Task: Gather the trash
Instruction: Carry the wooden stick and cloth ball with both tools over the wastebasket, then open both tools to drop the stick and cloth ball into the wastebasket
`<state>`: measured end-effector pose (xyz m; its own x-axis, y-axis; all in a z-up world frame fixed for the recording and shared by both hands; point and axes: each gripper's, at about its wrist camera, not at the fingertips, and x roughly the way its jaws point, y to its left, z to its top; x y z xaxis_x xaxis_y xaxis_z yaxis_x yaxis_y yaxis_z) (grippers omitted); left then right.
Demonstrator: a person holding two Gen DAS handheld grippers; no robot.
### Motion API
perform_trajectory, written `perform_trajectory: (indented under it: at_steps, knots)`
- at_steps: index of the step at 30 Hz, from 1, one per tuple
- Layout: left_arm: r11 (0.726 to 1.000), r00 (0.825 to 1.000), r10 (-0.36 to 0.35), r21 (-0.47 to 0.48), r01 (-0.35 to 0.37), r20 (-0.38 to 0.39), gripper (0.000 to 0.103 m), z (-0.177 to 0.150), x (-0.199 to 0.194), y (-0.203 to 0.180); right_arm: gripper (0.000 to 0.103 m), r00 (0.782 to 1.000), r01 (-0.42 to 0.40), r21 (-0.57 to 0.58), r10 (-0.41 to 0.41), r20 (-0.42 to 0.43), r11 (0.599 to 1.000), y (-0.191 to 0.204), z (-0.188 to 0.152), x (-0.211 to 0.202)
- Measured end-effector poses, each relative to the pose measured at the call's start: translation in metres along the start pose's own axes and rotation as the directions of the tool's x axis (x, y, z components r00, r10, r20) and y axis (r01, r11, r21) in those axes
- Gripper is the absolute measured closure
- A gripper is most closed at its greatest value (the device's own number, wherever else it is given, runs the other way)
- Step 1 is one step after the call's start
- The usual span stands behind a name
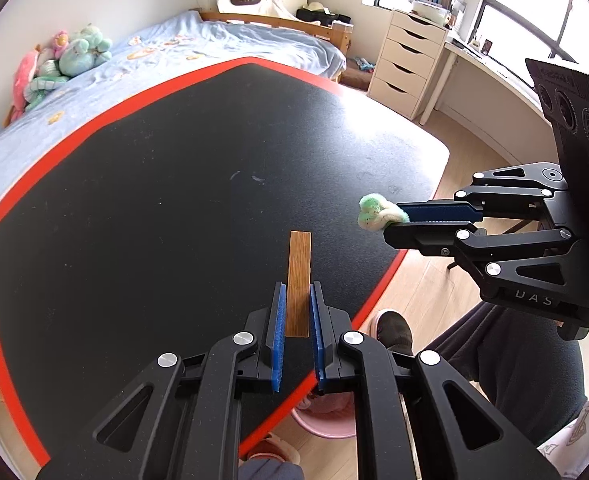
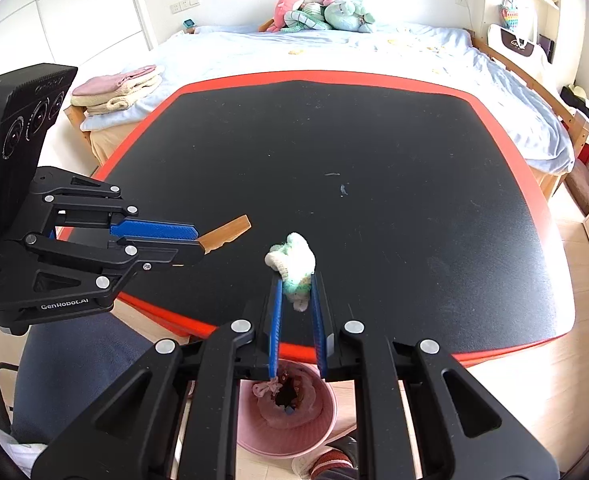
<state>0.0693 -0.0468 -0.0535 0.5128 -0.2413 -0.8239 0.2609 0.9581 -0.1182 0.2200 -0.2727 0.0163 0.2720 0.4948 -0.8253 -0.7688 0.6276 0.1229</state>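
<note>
Two pieces of trash are held above the black table (image 2: 374,140), one in each gripper. The jaws of the left gripper (image 1: 296,300) are closed on a flat wooden stick (image 1: 299,276), which points forward over the near edge of the table. The jaws of the right gripper (image 2: 296,296) are closed on a crumpled green-and-white wad (image 2: 294,260), and most of it sticks out past the fingertips. One pink trash bin (image 2: 290,408) is seen on the floor below the table edge, already with some waste inside — it is judged that the step in hand is the carrying of both pieces to this bin. To do it well, each gripper should be brought fully over the bin mouth before the jaws are released, and the stick should be tilted downward first, so that it is not caught on the rim. Counted: one stick, one wad, one bin, two grippers.
</note>
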Motion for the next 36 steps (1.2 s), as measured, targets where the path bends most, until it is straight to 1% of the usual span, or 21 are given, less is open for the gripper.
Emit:
perform_trajectory:
  at_steps: [7,14,21,26,36]
  knots:
    - [1.000,1.000,-0.015,-0.011,0.015,0.028,0.091,-0.018,-0.028,-0.029,0.090,1.000,0.000,-0.014,0.000,0.012,1.000,0.010,-0.023,-0.047]
    - [1.000,0.999,-0.026,-0.009,0.027,0.027,0.091,-0.040,-0.043,-0.054,0.090,1.000,-0.010,-0.004,0.011,0.013,1.000,0.021,-0.058,-0.080]
    - [0.999,0.999,-0.035,-0.015,0.036,0.015,0.091,-0.059,-0.048,-0.068,0.090,1.000,-0.028,0.003,0.028,-0.002,1.000,0.029,-0.084,-0.091]
    - [0.999,0.999,-0.045,-0.008,0.045,0.005,0.091,-0.064,-0.048,-0.074,0.090,0.999,-0.038,0.004,0.038,-0.007,0.999,0.033,-0.088,-0.090]
    - [0.998,0.998,-0.060,0.001,0.060,0.009,0.091,-0.065,-0.049,-0.078,0.088,0.998,-0.056,0.008,0.056,-0.005,0.998,0.034,-0.089,-0.088]
